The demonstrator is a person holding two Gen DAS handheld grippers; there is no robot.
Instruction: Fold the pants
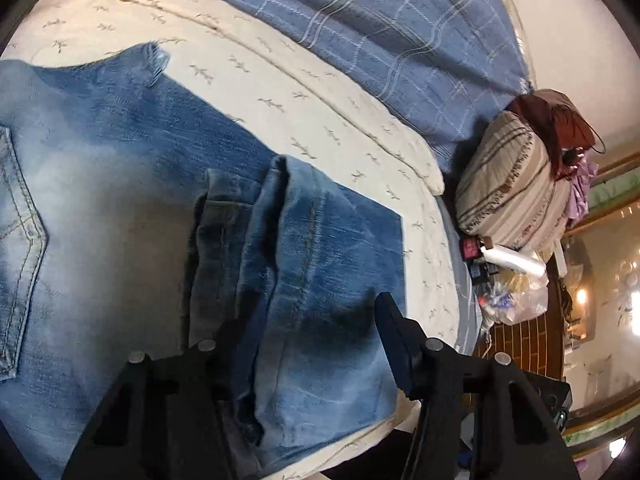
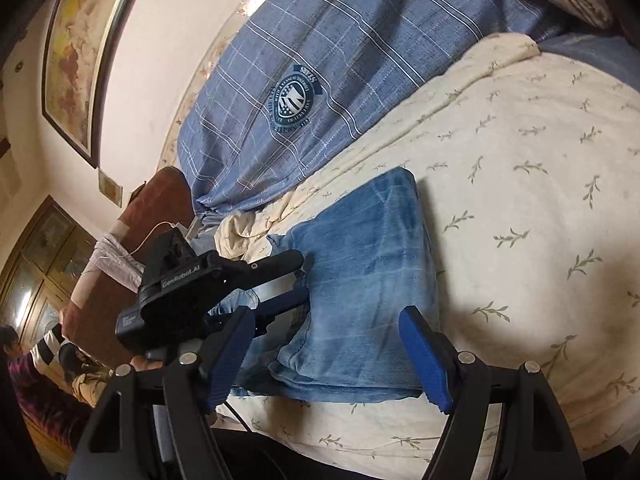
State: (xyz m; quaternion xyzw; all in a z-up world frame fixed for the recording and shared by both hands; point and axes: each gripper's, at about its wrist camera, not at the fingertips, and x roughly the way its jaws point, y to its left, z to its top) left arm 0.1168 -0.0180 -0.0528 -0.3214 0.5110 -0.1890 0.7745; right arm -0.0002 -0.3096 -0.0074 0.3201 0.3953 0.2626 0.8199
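On my left wrist view, the left gripper (image 1: pixel 304 344) has its jaws wide, a bunched fold of the jeans (image 1: pixel 168 208) between them on the bed (image 1: pixel 280 80). On my right view, the right gripper (image 2: pixel 332 352) stands wide too, the folded jeans (image 2: pixel 360 280) between and ahead of its jaws, and the left gripper (image 2: pixel 296 280) has its tips at the jeans' edge.

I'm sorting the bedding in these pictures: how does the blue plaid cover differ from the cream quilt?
The blue plaid cover is blue with pale check lines and a round crest; the cream quilt is off-white with small leafy sprigs. The blue plaid cover lies toward the wall, with no clothing on it; the cream quilt lies nearer and has the folded jeans on it. Both are soft, rumpled bedding on one bed.
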